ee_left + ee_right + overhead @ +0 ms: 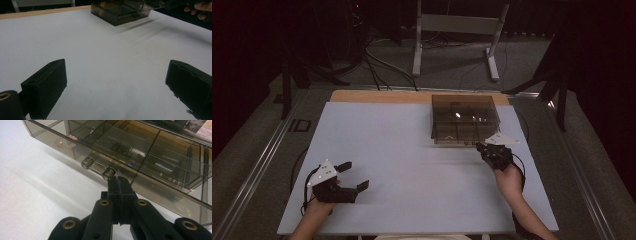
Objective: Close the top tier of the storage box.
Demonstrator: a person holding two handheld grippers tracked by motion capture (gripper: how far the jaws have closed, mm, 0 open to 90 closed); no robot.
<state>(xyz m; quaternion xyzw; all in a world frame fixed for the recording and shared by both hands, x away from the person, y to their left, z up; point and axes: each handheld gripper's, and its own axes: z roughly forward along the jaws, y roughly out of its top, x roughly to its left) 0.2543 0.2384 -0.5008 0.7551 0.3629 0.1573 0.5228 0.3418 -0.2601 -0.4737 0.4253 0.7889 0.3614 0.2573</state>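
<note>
We see a white table (412, 165) with a smoky, see-through drawer box (464, 119) standing at its far right part, close to the wooden strip along the far edge. From the high view, the right gripper (484, 148) sits at the near front of that box, held by the person's right hand (508, 181), its grey three-cornered plate pointing right. In the right gripper view, the jaws are pressed together, pad against pad, with nothing we can make out between them; their tips (119, 180) lie just beside, perhaps touching, the right end of the drawer's small metal bar handle (98, 168). We cannot tell for sure whether the tips bear on the handle or only meet next to it. The drawer (140, 157) is divided into compartments by thin walls; a few small pinkish and gold beads (65, 142) lie in the left compartment, and a small blue bit shows farther right, too small to name. The left gripper (353, 176) rests well apart from the box, low over the near left part of the table, held by the left hand (319, 202). Its jaws stand wide apart, with bare white surface between them, as the left gripper view confirms (116, 82). In that same view the box (120, 11) shows at the far edge, with fingers of the right hand (197, 10) at the upper right corner. Cables and a metal stand's legs lie on the dark floor beyond the table.
</note>
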